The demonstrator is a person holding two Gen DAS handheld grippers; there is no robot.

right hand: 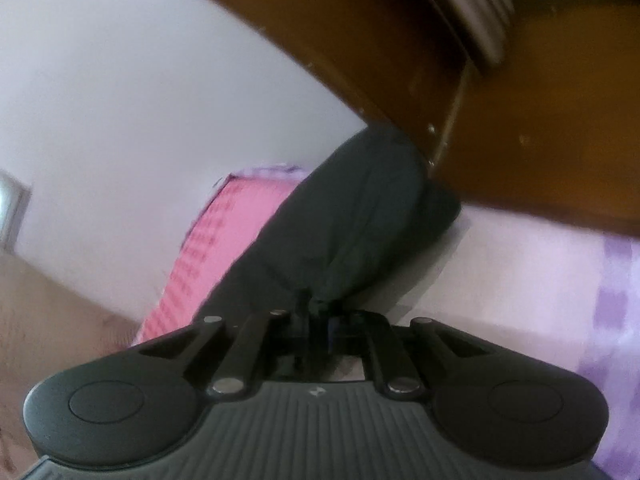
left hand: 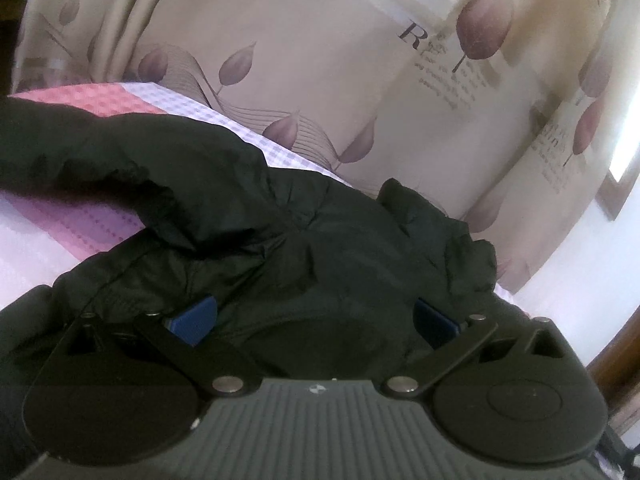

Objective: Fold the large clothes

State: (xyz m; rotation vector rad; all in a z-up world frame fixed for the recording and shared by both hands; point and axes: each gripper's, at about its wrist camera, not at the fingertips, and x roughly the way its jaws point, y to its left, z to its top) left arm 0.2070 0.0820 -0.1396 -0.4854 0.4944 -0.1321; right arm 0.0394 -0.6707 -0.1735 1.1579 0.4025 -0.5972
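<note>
Hidden parts: the fingertips of the left gripper [left hand: 314, 316] are buried in the black jacket [left hand: 248, 216]; only two blue pads [left hand: 194, 320] show, set far apart with padded cloth bulging between them. Whether they press on that cloth cannot be told.
Cut off: the jacket runs out of the left wrist view at the left edge and under the gripper body, so its full outline is not seen.
Blur: the right wrist view is smeared; fine detail of cloth and bedding is hard to make out.
Right gripper [right hand: 316, 320]: jaws drawn nearly together, pinching a gathered edge of the jacket [right hand: 344, 216], which stretches away from them as a long dark band, probably a sleeve.
Left view only: a cream curtain [left hand: 340, 72] printed with mauve leaves and lettering hangs behind the bed; the jacket lies heaped and creased on the bedding.
Right view only: a brown wooden bed board [right hand: 520, 120] stands at the far end of the dark band, which reaches its lower edge; a pale wall [right hand: 140, 80] lies to the left.
Surface: a bed sheet [left hand: 80, 220] in pink, lilac and white checks carries the jacket.
Room: a bedroom, with a strip of daylight at the right edge of the left view.
</note>
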